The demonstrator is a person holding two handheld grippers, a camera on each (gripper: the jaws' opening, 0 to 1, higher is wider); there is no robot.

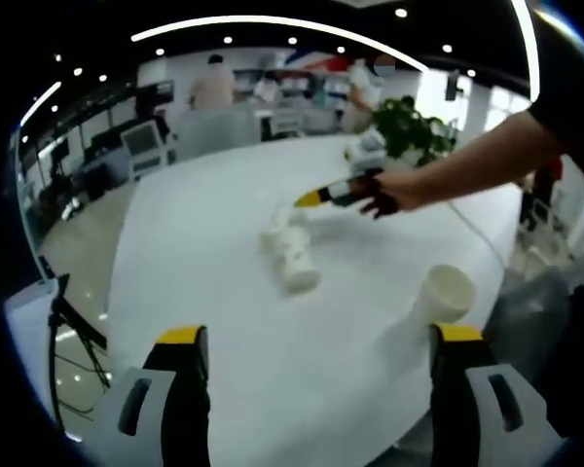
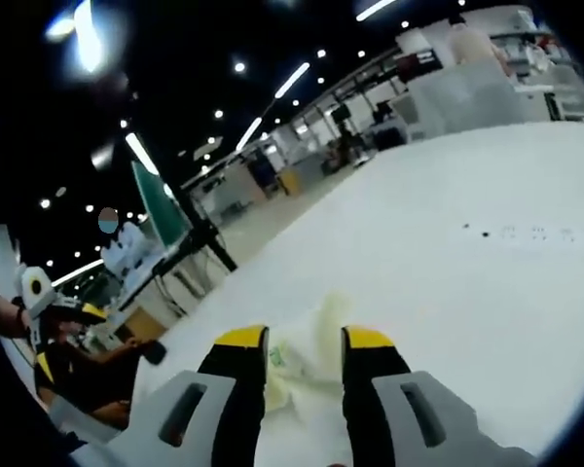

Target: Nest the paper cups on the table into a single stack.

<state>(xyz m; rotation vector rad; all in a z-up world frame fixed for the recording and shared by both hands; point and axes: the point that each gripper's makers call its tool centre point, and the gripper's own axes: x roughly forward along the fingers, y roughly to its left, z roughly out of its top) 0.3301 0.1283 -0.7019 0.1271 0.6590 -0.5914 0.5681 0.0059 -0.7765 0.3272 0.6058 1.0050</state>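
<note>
on the white desk, seen from the left gripper view, the left claw hangs low over the near edge with its yellow-tipped jaws wide apart and nothing between them. just ahead of its right jaw one paper cup lies apart from the others, its open mouth turned toward the camera. further in, near the middle of the desk, a few cups lie on their sides, partly nested in a loose row. the right claw reaches in from the right at the end of a person's arm, a dark-gloved hand around its handle, its yellow tip right at the far end of that row; whether it touches the cups cannot be told from here. behind it stand a green plant and, well beyond the desk, office furniture and people. from the right gripper view, the right claw is narrowed around a pale cup that lies crumpled on the desk between its jaws, both tips close against the cup's sides; contact looks likely but is blurred. at the left edge of that view the left claw shows, held in a hand.
</note>
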